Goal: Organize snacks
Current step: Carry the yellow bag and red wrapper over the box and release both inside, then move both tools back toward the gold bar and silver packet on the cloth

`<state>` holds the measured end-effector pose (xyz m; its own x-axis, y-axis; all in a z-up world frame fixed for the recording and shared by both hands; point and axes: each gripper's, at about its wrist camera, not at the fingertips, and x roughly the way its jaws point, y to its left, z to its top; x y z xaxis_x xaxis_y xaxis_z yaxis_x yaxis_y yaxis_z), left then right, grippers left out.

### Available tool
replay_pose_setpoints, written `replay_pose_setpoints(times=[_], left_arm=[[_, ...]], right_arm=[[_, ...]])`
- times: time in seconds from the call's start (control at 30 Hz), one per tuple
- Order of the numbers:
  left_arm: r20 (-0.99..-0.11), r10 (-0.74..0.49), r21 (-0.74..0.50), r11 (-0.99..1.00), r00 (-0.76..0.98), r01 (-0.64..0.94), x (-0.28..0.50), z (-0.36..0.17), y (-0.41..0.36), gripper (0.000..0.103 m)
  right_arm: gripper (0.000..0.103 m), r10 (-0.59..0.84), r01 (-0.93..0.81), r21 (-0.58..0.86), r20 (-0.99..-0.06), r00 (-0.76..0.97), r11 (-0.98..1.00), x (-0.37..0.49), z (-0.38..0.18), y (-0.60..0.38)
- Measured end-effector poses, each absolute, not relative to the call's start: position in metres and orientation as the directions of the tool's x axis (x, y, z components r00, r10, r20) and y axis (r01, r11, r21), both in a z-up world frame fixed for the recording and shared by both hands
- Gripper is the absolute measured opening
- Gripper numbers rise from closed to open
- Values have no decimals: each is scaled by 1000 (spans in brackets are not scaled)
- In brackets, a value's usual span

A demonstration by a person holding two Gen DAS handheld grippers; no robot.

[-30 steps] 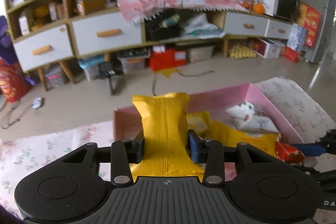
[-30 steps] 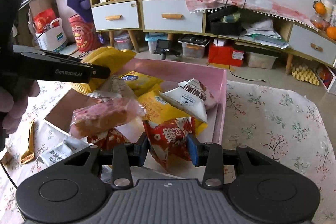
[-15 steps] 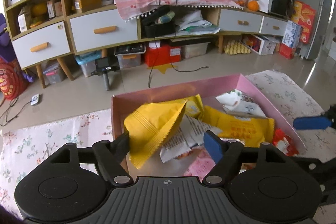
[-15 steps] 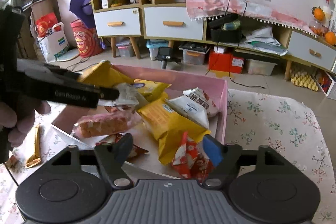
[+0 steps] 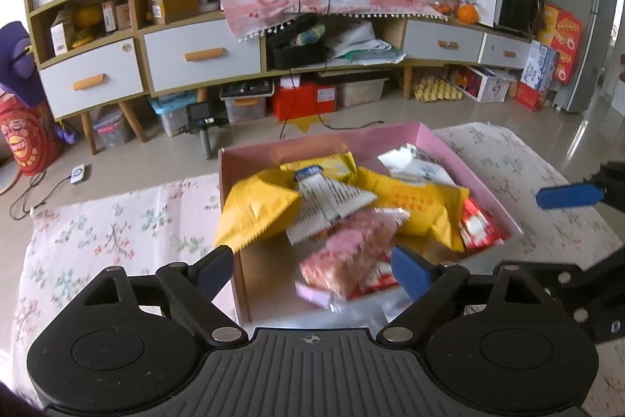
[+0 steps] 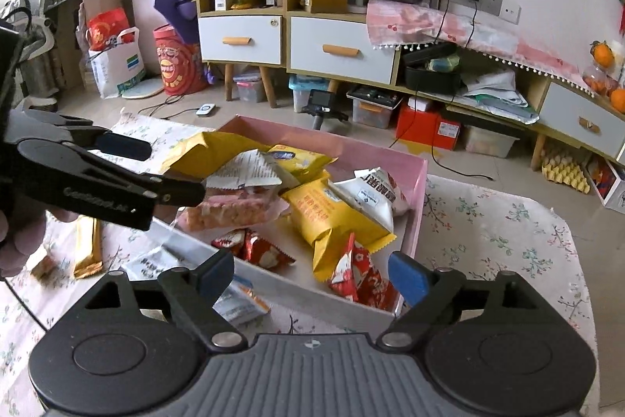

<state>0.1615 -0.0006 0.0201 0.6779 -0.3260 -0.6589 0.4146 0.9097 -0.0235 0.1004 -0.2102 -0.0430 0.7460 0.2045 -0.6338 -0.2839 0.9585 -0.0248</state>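
Two claws, both wide open, holding nothing. Left view: my left claw point(image 5: 312, 266) hangs over the near edge of the pink box point(image 5: 461, 159), which sits on the flowered surface point(image 5: 117, 233); snacks piled inside, a yellow bag point(image 5: 254, 210) over its left wall. Right view: my right claw point(image 6: 312, 272) is above the red packs point(image 6: 359, 276) at the box's near corner. A gold bar point(image 6: 88, 247) and a white packet point(image 6: 238, 301) lie outside. Next, I'd guess: grab those strays.

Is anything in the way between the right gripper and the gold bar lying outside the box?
Yes. The left gripper reaches in over the table above the gold bar, so the open right gripper would have to get past it. The bar lies left of the pink box.
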Motion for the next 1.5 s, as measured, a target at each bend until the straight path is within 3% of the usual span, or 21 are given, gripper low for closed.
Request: replay_pose_setpoints(times=[0.5,0.7,1.03,1.5], left_arm=[[-688,-280,-47,938,669,344,89,21,22,97],[-727,-198,-3,959,658,285,70,8,35,97],[-715,-157,50,960,682,274,56,-5,65,97],[-690,-195,163,896,697,412,63,-35,103,97]], right_arm=[[73,208,-330,-63,-661,721,942,58,-35,-198],[75,210,-332,-61,-666,716,941,39,-35,-194],[75,216,-383,-98,-688,693,918,23,-47,-173],[75,254,-438,-88,-705,661,894,27,-63,-128]])
